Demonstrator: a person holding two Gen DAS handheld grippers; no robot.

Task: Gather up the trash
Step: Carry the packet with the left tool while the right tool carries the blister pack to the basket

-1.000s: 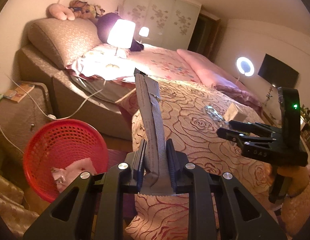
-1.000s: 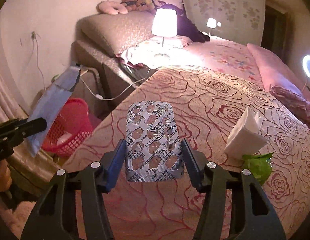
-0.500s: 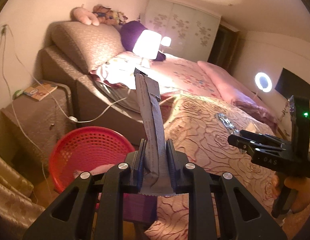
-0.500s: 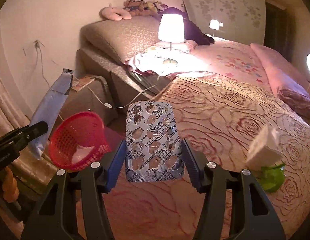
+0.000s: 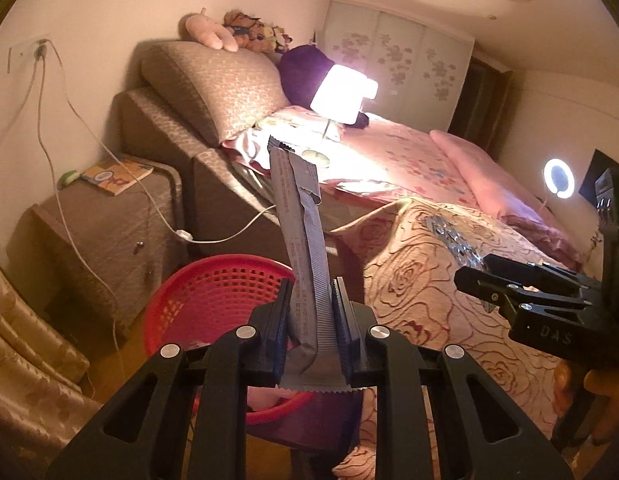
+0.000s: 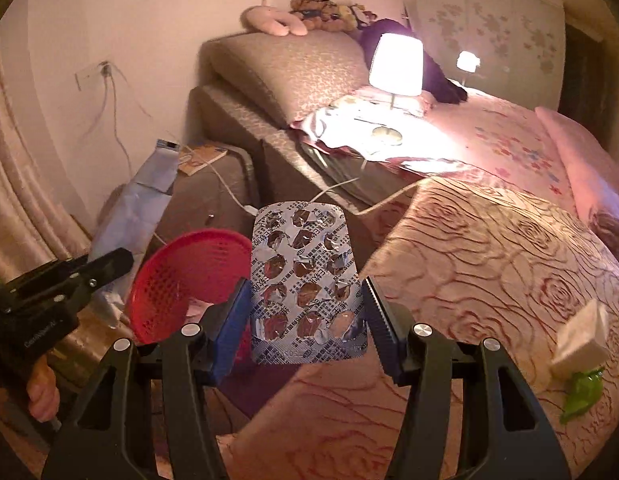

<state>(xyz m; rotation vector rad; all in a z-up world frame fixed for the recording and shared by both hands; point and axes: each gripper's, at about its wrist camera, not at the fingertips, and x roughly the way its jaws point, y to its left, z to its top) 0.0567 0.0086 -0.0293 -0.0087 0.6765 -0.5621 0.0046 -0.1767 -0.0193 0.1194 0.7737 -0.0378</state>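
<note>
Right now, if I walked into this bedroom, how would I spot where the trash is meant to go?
Find the bed with the rose-patterned cover, then look at the floor beside it, below the lit lamp. There, next to the brown nightstand, sits a round red basket. Its bright red plastic mesh sets it apart from the brown and pink furnishings around it.

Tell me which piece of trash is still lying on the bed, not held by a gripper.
The green scrap beside the white tissue wad on the bedspread. The grey wrapper is clamped in the left gripper, the blister pack in the right gripper.
</note>
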